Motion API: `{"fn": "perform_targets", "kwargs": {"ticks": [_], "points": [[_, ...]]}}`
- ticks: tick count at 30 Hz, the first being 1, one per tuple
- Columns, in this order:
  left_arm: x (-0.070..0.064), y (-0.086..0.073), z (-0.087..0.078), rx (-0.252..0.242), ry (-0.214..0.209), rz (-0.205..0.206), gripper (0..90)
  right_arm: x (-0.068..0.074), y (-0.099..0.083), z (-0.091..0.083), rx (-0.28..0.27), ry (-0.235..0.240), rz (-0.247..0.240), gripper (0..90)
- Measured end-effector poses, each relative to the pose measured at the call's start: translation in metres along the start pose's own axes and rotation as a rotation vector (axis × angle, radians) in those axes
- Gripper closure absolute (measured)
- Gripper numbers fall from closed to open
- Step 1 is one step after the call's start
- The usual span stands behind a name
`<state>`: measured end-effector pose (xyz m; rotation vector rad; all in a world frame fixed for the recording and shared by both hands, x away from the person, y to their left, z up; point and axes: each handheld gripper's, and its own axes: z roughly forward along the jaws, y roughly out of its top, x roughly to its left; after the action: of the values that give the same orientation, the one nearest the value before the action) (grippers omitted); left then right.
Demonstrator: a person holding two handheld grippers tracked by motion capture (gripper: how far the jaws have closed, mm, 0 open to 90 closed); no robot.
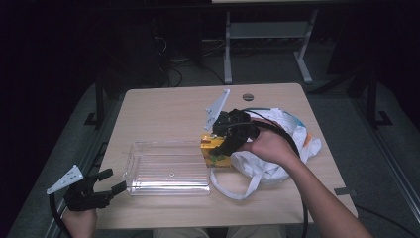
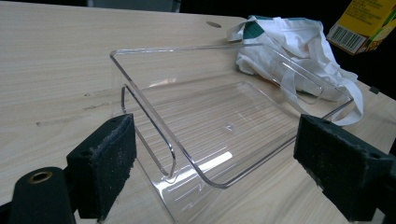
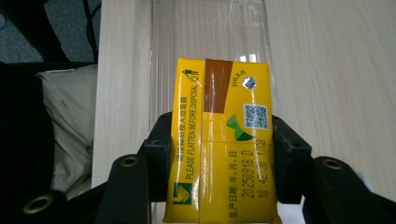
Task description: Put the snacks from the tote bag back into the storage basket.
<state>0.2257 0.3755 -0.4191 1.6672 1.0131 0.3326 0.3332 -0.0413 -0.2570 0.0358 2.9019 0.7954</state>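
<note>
Clearly, the yellow rectangular drink carton (image 3: 222, 140) sits clamped between the jaws of the right tongs (image 1: 229, 140), held just beside the right end of the clear plastic tray (image 1: 148, 171) and by the crumpled white cloth bag (image 1: 277, 148). Left tongs (image 1: 110, 182) rest wide open, holding nothing, at the tray's left end on the pale wooden counter (image 1: 163, 109).

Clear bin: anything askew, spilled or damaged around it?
Nothing stands out. The bin sits flat and empty, the carton looks intact in the right tool, and the bag lies crumpled beside it, no spill.
</note>
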Motion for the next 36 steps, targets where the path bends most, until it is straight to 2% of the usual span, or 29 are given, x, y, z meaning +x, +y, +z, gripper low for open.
{"fn": "perform_targets", "kwargs": {"ticks": [7, 18, 29, 36], "points": [[0.001, 0.0, 0.0, 0.0, 0.0, 0.001, 12.8, 0.001, 0.011, 0.01, -0.026, 0.024, -0.014, 51.0], [0.002, 0.0, -0.001, -0.005, -0.002, -0.004, 12.8, 0.001, 0.02, 0.018, -0.041, 0.049, -0.008, 51.0], [0.002, 0.0, -0.001, -0.002, 0.003, -0.005, 12.7, 0.002, 0.026, 0.026, -0.04, 0.056, -0.002, 51.0], [0.003, -0.001, -0.001, -0.005, 0.002, -0.005, 12.7, 0.003, 0.031, 0.035, -0.037, 0.073, -0.016, 51.0]]}}
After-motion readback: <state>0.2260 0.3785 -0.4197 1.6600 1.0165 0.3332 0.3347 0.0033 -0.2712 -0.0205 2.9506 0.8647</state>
